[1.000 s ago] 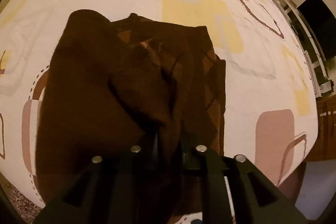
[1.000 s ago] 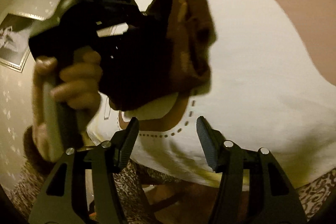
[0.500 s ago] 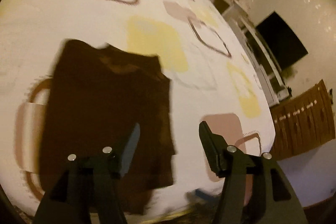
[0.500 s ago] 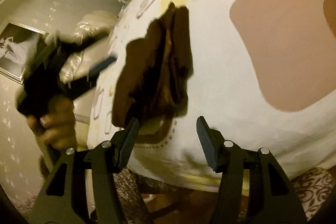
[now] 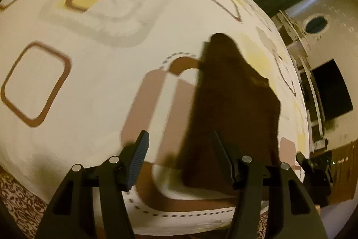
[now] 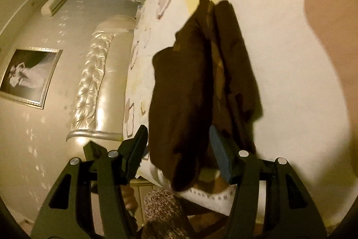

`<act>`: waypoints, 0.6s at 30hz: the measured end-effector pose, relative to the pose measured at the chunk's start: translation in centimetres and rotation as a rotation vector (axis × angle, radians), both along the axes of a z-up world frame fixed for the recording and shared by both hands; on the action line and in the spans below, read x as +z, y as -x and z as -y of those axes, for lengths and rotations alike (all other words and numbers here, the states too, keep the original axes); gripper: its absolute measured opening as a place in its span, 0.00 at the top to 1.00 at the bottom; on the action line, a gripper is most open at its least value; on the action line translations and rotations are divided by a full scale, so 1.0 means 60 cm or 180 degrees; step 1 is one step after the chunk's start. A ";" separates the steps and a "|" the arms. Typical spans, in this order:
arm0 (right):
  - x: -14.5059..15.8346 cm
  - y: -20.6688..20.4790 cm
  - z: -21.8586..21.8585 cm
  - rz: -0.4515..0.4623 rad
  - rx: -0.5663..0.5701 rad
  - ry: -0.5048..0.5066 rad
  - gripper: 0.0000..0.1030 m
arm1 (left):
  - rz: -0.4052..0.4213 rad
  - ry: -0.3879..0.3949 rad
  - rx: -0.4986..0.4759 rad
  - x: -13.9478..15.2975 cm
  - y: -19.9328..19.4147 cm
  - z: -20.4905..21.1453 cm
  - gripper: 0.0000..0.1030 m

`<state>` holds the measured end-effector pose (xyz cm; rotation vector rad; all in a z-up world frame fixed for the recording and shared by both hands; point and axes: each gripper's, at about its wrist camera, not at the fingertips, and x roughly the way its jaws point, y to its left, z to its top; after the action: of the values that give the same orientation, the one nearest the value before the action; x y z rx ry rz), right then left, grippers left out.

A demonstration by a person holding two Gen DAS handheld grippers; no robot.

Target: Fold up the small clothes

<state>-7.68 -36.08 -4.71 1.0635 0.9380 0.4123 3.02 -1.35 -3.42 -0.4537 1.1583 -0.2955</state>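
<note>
A small dark brown garment (image 5: 232, 104) lies folded lengthwise on the patterned white bedspread (image 5: 94, 86). In the left wrist view it runs from the right finger up toward the far edge. My left gripper (image 5: 179, 149) is open and empty, above the bedspread just left of the garment's near end. In the right wrist view the garment (image 6: 197, 91) shows lighter orange-brown panels between its folds. My right gripper (image 6: 177, 142) is open with its jaws to either side of the garment's near end, not closed on it.
The bed's near edge (image 5: 179, 214) with dotted trim lies just under the left gripper. A padded headboard (image 6: 91, 86) and framed picture (image 6: 29, 75) stand at the left of the right wrist view. A dark screen (image 5: 331, 91) and shelving are beyond the bed.
My left gripper let go of the garment, opened and swung away to the left. My right gripper moved in until its open jaws straddle the garment's near end. The garment now lies flat.
</note>
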 end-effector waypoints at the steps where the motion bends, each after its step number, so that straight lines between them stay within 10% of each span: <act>1: -0.004 -0.007 -0.002 -0.0015 -0.0005 -0.0001 0.45 | -0.0017 0.0016 0.0011 -0.005 0.000 -0.005 0.43; 18: -0.033 -0.119 -0.016 -0.0035 -0.0095 0.0271 0.48 | -0.0085 0.0168 -0.0102 -0.032 -0.002 -0.008 0.43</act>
<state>-0.56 -35.14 -6.68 1.0020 0.9403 0.3394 3.15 -0.89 -5.35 -0.4870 1.1868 -0.3492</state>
